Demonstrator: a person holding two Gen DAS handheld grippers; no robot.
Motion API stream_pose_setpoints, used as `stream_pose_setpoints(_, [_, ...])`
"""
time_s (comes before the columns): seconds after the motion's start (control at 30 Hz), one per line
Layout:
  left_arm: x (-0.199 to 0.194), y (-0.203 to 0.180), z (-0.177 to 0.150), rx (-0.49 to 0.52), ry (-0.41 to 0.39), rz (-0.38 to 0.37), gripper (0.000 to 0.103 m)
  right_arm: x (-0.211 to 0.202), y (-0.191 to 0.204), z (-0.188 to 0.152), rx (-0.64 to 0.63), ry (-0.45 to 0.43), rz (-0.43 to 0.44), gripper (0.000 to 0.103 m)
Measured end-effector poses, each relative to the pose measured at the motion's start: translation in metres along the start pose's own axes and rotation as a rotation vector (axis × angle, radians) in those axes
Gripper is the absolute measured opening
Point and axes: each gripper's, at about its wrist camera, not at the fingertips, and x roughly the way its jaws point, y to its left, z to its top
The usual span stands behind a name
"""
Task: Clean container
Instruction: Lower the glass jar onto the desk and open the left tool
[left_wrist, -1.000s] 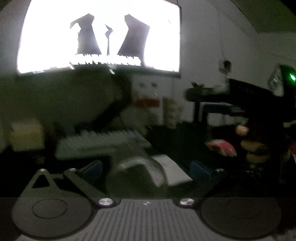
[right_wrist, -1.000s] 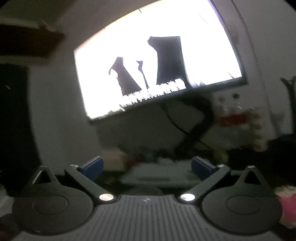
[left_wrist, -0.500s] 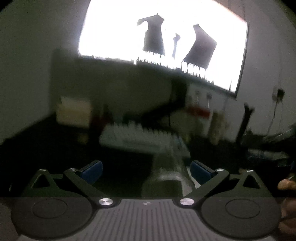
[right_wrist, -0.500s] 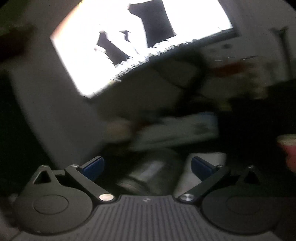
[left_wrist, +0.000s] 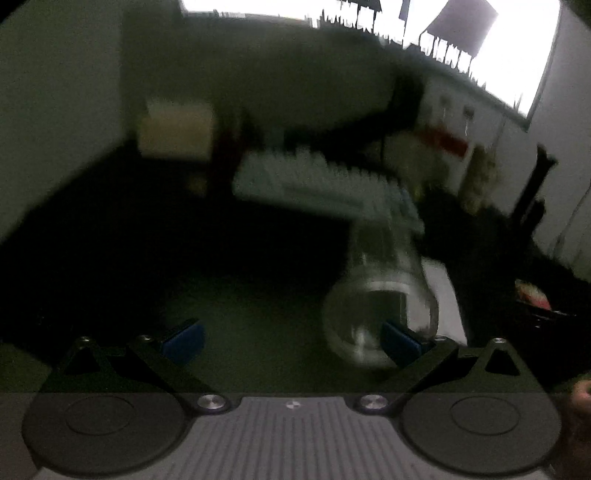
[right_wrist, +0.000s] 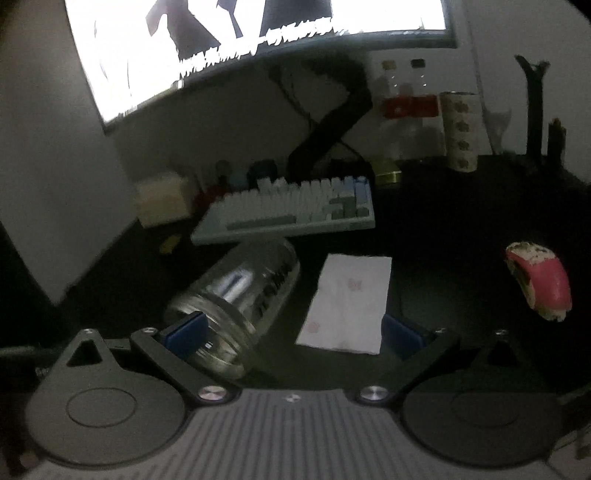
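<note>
Both my claws are spread wide, gripping nothing. The glass jar (right_wrist: 236, 299) is lying on its side on the dark tabletop (right_wrist: 443, 236), mouth toward me, right by my right claw (right_wrist: 291, 330), tissue (right_wrist: 349, 302) beside it. Left claw (left_wrist: 291, 338) hovers close too.

A bright monitor (right_wrist: 258, 33) is glaring against the pale wall (right_wrist: 48, 155), leaving the room dim. Below it a dark desk (right_wrist: 461, 236) is carrying a keyboard (right_wrist: 288, 212), bottles (right_wrist: 406, 110) and a pink mouse (right_wrist: 539, 282)
</note>
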Motion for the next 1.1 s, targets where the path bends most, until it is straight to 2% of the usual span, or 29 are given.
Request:
stream_pose_setpoints(0.13, [0.018, 0.0, 0.0, 0.021, 0.071, 0.001, 0.103, 0.021, -0.002, -0.005, 0.02, 0.043, -0.018, 0.102])
stream_pose_setpoints(0.27, [0.037, 0.0, 0.0, 0.042, 0.142, 0.001, 0.103, 0.023, -0.005, -0.005, 0.031, 0.013, -0.06, 0.102])
stream_pose_setpoints(0.33, [0.034, -0.004, -0.001, 0.067, 0.137, 0.009, 0.103, 0.022, -0.007, -0.005, 0.035, -0.001, -0.08, 0.102])
stream_pose_setpoints(0.57, [0.023, -0.014, -0.001, 0.109, 0.085, 0.106, 0.103, 0.025, -0.006, -0.004, 0.024, -0.005, -0.099, 0.102])
stream_pose_setpoints(0.87, [0.026, -0.018, -0.001, 0.128, 0.09, 0.137, 0.103, 0.041, -0.003, -0.006, -0.003, 0.033, -0.1, 0.102])
stream_pose_setpoints(1.1, [0.029, -0.017, -0.001, 0.125, 0.102, 0.126, 0.103, 0.043, -0.006, -0.005, -0.001, 0.035, -0.096, 0.102])
